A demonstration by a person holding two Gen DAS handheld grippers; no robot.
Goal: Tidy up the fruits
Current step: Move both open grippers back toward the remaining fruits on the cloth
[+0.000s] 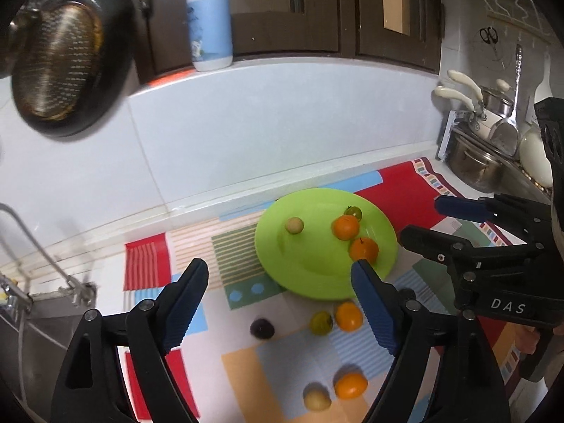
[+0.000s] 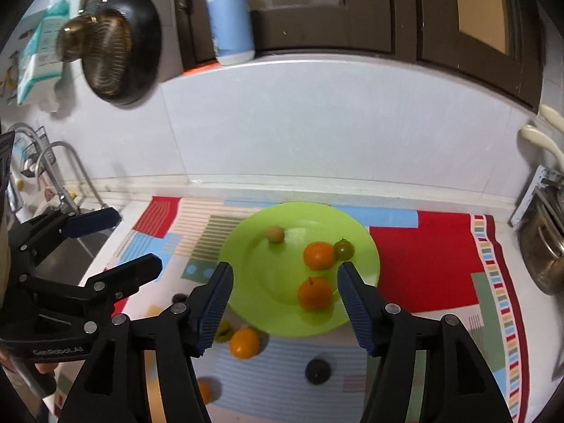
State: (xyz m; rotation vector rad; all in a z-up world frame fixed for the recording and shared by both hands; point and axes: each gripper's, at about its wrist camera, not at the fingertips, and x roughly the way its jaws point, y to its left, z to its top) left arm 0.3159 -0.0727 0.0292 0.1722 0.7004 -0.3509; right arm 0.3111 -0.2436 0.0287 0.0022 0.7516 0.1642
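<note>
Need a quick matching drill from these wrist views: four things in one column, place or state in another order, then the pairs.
1. dark plum
2. green plate
3. soap bottle
4. left gripper

A. on the ledge above the tiles
B. jaws open, empty
C. on the mat, off the plate
D. holds four fruits

Pairs: 1-C, 2-D, 3-A, 4-B

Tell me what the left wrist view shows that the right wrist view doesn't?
Only the left wrist view shows scissors and a ladle on the wall, plus a pale fruit on the mat. Only the right wrist view shows the curved faucet. Both show the green plate with four fruits, the bottle, the pan and both open grippers, left and right.
</note>
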